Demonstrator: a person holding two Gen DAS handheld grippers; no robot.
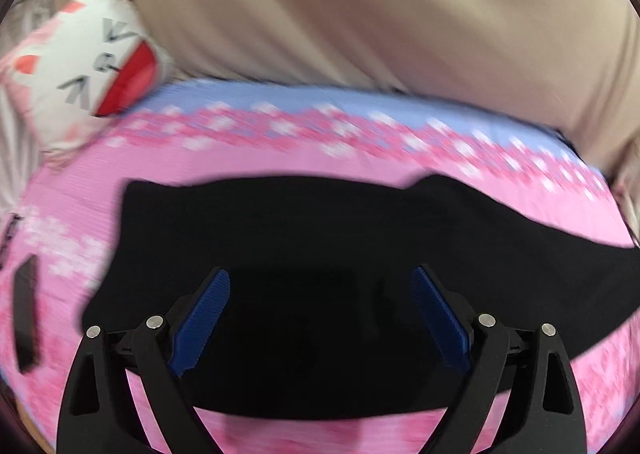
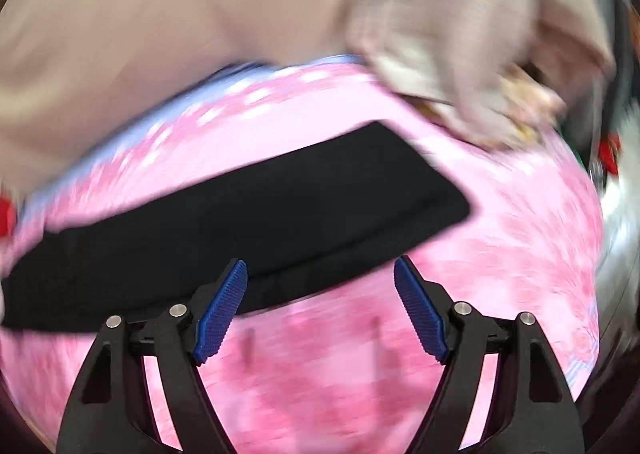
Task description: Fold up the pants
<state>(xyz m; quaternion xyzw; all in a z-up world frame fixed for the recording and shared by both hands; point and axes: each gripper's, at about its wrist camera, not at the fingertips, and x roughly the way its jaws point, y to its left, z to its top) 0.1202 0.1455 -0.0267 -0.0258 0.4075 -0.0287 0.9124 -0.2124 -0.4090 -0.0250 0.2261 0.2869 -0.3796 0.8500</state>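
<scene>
Black pants (image 1: 320,254) lie flat in a long band across a pink flowered bedsheet (image 1: 280,157). My left gripper (image 1: 322,278) hangs above the wide end of the pants, jaws wide apart and open, with nothing between the blue pads (image 1: 204,318). In the right wrist view the pants (image 2: 260,221) run from the left edge to a squared end at the right. My right gripper (image 2: 320,270) stands open over the near edge of the pants and the sheet (image 2: 500,254), holding nothing. Both views are blurred by motion.
A white cat-face cushion (image 1: 92,69) lies at the sheet's far left. Beige fabric (image 1: 360,5) fills the back. A dark flat object (image 1: 26,318) lies at the left edge. A pale checked cloth (image 2: 460,53) is heaped at the sheet's far right corner.
</scene>
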